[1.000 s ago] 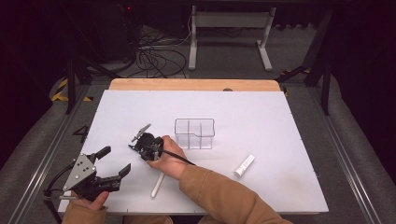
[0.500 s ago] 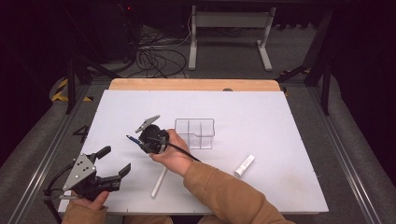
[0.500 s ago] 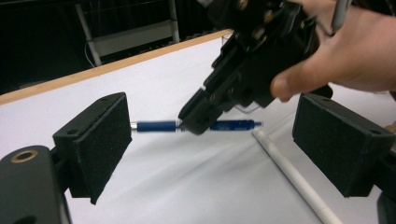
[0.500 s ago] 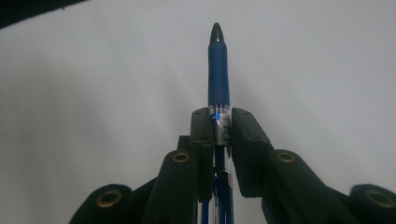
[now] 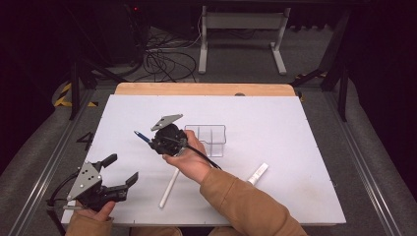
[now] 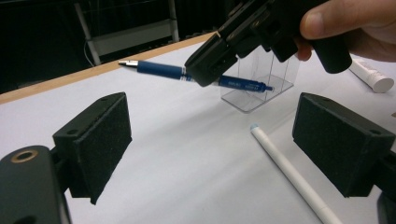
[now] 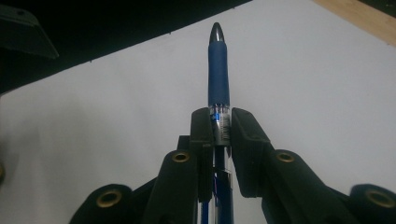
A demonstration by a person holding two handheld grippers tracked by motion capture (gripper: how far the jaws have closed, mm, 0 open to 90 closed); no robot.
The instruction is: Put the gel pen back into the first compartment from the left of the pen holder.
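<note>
Blue pen (image 7: pixel 218 79) clamped between the right gripper (image 7: pixel 219 128)'s fingers, lifted clear of the table (image 5: pixel 295 128); left gripper (image 5: pixel 120 169)'s fingers spread wide, empty.

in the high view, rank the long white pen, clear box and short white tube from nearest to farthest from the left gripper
1. Long white pen: just right of the left gripper, near the front edge.
2. Clear box: farther right and back, mid-table, behind the right hand.
3. Short white tube: farthest, on the right beyond the sleeve.
</note>
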